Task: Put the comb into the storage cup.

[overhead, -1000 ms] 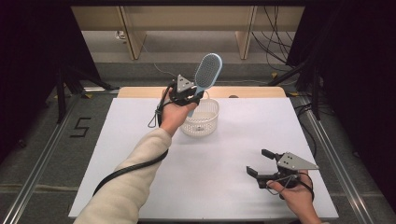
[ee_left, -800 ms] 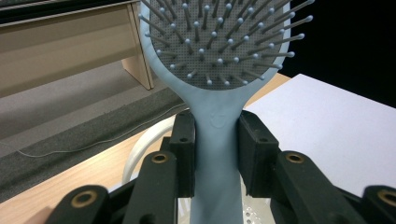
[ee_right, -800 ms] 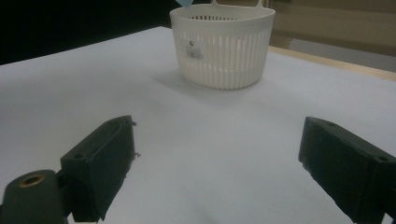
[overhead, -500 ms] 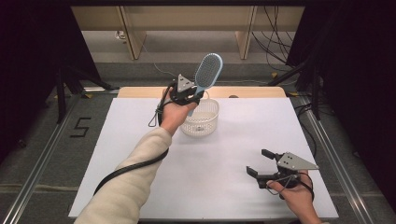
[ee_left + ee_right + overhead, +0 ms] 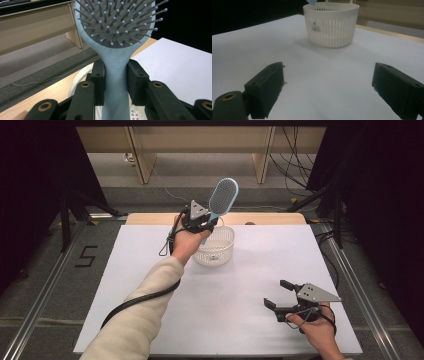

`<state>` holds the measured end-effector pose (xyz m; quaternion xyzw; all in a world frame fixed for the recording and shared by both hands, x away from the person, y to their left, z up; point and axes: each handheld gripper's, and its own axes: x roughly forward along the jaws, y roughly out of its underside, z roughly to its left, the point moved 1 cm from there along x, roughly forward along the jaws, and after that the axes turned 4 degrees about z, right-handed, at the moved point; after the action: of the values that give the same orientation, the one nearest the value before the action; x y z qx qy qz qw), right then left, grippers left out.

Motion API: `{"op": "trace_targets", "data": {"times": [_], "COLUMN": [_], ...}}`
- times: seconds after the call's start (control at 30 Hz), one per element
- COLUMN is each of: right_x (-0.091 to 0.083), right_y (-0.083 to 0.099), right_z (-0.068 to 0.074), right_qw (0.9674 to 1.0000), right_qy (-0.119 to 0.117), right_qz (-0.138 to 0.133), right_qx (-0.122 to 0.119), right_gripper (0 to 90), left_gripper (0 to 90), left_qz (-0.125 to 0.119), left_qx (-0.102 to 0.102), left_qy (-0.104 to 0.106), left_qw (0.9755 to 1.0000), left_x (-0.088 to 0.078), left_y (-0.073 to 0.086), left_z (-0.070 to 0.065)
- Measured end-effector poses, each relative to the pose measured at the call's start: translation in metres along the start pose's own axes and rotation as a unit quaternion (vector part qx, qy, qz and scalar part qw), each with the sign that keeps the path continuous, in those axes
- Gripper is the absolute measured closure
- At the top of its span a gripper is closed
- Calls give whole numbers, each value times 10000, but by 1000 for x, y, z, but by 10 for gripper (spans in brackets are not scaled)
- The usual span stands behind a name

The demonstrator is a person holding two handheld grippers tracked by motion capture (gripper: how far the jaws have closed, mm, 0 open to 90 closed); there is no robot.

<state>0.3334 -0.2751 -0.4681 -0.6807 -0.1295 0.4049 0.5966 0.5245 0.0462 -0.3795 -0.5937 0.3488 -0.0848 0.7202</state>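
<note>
The light-blue hairbrush (image 5: pixel 221 200) stood nearly upright, head up with grey ball-tipped bristles, its handle end dipping just above the white slotted basket (image 5: pixel 216 247).

A large dark "5" (image 5: pixel 86 256) is marked on the grey floor left of the tabletop. A small barcode label (image 5: pixel 316 26) is stuck on the white basket (image 5: pixel 332 27) — its print is too small to be read.
</note>
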Motion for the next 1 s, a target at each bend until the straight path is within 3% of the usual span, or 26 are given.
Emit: {"op": "trace_targets", "data": {"times": [0.2, 1.0], "right_x": [0, 0], "right_y": [0, 0], "right_z": [0, 0], "right_qw": [10000, 10000], "right_qy": [3, -7], "right_qz": [3, 17], "right_qx": [-6, -24], "right_gripper": [116, 116], "left_gripper": [695, 695], "left_qz": [-31, 30], "left_qx": [129, 164], "left_qy": [-13, 13], "left_qw": [9999, 9999], "left_x": [0, 5], "left_y": [0, 8], "left_z": [0, 2]}}
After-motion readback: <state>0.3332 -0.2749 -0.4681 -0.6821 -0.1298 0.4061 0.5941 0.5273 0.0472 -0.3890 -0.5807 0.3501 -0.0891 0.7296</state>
